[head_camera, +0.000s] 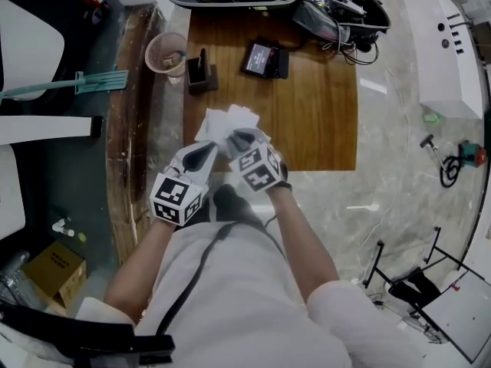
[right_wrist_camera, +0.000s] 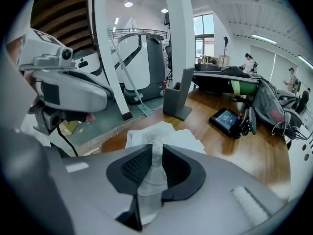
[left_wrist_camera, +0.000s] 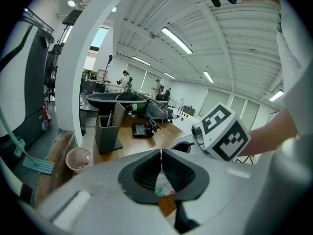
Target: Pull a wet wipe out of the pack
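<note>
Now our right gripper (right_wrist_camera: pixel 157 149) pinches a thin white wet wipe (right_wrist_camera: pixel 149 186); left gripper (left_wrist_camera: pixel 161 155) clamps the white printed pack (left_wrist_camera: pixel 163 186). Yanking may tear it.

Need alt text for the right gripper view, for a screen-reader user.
The right gripper has its dark jaws shut on a strip of white wet wipe that runs up between them. Just beyond lies a crumpled heap of white sheets on a wooden table, with a grey holder and a black device farther back.
</note>
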`<state>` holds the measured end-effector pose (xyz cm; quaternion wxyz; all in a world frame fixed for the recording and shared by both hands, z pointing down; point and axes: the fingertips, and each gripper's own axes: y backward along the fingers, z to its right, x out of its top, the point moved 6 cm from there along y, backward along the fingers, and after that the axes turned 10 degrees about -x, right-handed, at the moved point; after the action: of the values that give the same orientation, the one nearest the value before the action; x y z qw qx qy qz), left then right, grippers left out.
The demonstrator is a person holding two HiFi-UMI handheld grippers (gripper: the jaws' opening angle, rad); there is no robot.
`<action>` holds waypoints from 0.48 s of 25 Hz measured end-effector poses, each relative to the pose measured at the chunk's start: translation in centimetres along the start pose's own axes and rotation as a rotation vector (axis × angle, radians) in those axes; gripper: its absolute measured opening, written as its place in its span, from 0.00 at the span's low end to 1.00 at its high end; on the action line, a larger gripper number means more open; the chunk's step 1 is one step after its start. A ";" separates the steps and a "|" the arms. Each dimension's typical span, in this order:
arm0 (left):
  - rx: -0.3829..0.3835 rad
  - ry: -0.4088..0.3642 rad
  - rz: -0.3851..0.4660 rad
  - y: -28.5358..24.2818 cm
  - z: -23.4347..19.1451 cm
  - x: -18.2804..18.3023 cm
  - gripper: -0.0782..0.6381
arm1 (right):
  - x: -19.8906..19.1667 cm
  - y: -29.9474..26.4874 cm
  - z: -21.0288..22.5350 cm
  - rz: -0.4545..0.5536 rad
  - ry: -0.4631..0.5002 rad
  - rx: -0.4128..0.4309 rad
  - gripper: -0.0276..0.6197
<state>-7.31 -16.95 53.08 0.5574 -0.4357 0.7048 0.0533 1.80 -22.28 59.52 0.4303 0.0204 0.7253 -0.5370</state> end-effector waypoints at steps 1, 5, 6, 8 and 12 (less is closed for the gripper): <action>0.002 0.002 0.000 0.1 0.0 -0.1 0.13 | 0.1 -0.1 0.0 -0.005 0.004 -0.002 0.15; 0.004 0.008 -0.003 0.5 -0.1 -0.3 0.13 | 0.3 -0.5 -0.1 -0.029 0.035 -0.011 0.15; 0.005 0.008 -0.002 0.6 -0.2 -0.3 0.13 | 0.4 -0.5 -0.1 -0.033 0.044 -0.013 0.15; 0.006 0.009 0.000 0.7 -0.3 -0.2 0.13 | 0.4 -0.7 -0.1 -0.042 0.054 -0.020 0.14; 0.007 0.006 0.003 0.8 -0.5 -0.1 0.13 | 0.2 -0.8 -0.2 -0.059 0.057 -0.034 0.12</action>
<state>-8.28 -16.69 53.01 0.5565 -0.4331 0.7073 0.0502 1.18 -22.56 60.00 0.3936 0.0068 0.7466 -0.5363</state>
